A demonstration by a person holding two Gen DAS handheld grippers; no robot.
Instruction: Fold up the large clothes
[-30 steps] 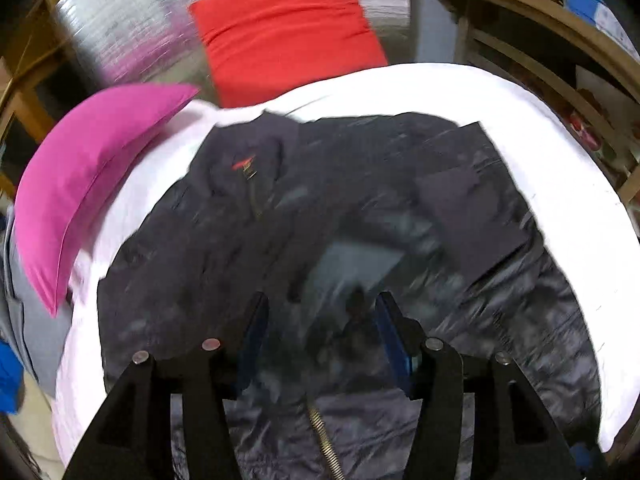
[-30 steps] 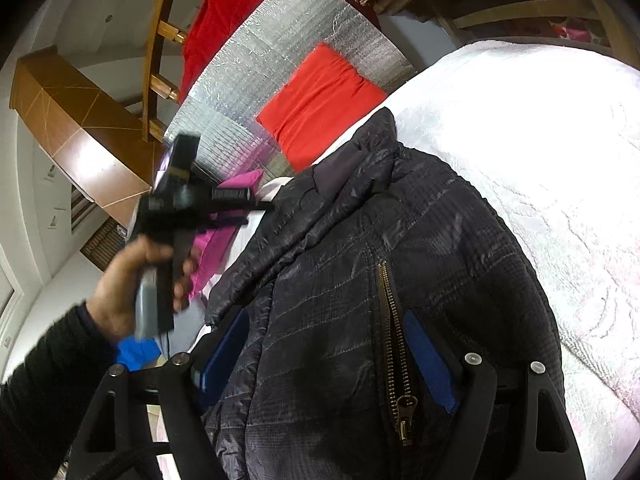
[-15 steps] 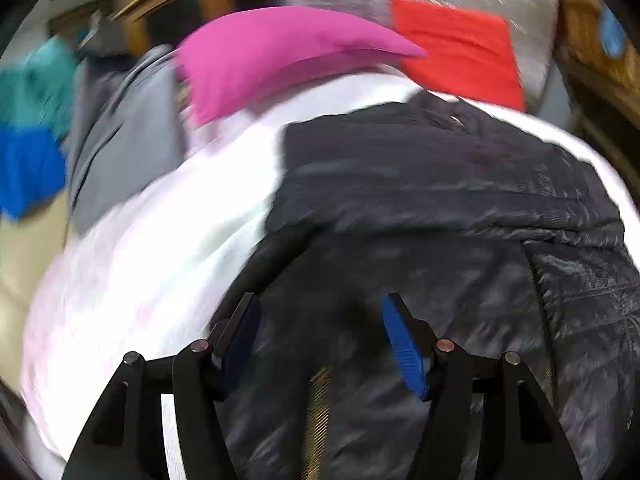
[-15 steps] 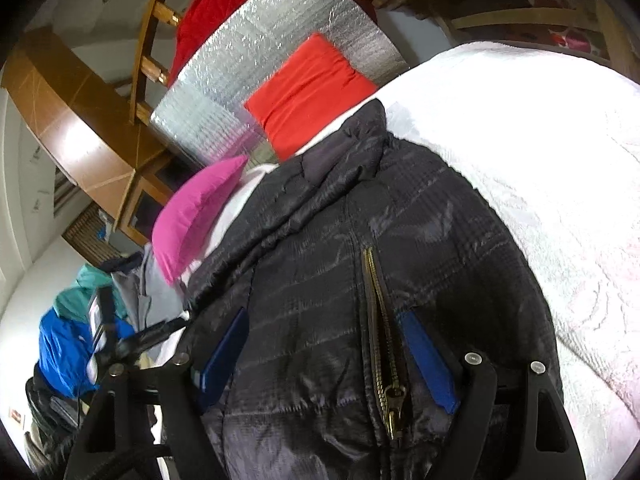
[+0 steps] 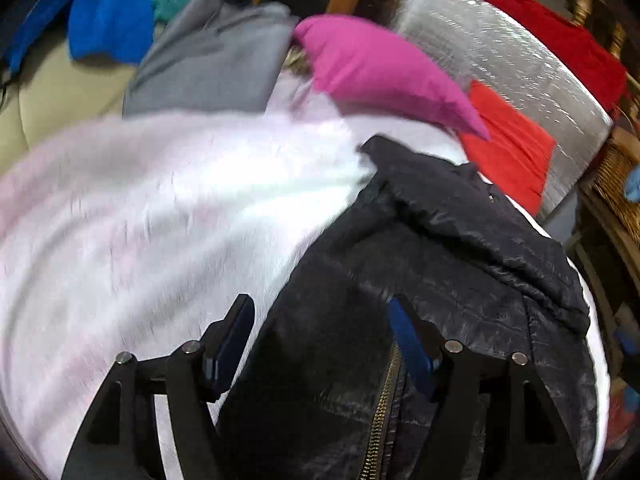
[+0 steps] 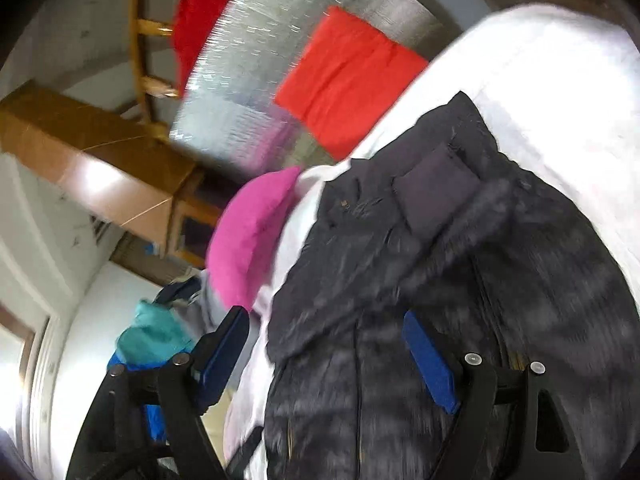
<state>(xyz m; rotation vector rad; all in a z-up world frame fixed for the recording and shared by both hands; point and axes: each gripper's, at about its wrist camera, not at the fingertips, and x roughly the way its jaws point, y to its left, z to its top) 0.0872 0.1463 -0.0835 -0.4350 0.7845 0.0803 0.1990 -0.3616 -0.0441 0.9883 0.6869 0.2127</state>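
Note:
A black quilted jacket [image 5: 440, 280] lies on a white blanket [image 5: 160, 200]; its brass zipper [image 5: 380, 420] runs down the lower middle of the left wrist view. My left gripper [image 5: 320, 328] hovers over the jacket's left edge, one finger over the blanket and one over the jacket. Its jaws are opening and the pads press on nothing. In the right wrist view the jacket [image 6: 480, 280] fills the lower right, collar toward the top. My right gripper [image 6: 326, 344] stands open over that same left edge, nothing pinched.
A pink pillow [image 5: 380, 68] and a red cushion [image 5: 508, 148] lie past the collar, against a silver foil panel [image 5: 500, 52]. A grey garment [image 5: 212, 68] and blue and teal clothes [image 5: 108, 28] pile up at the left. A wicker basket [image 5: 616, 184] stands right.
My left gripper swung from the jacket's middle to its left edge, rolled, and its jaws widened. My right gripper shifted left toward the same edge. The hand and left gripper left the right view.

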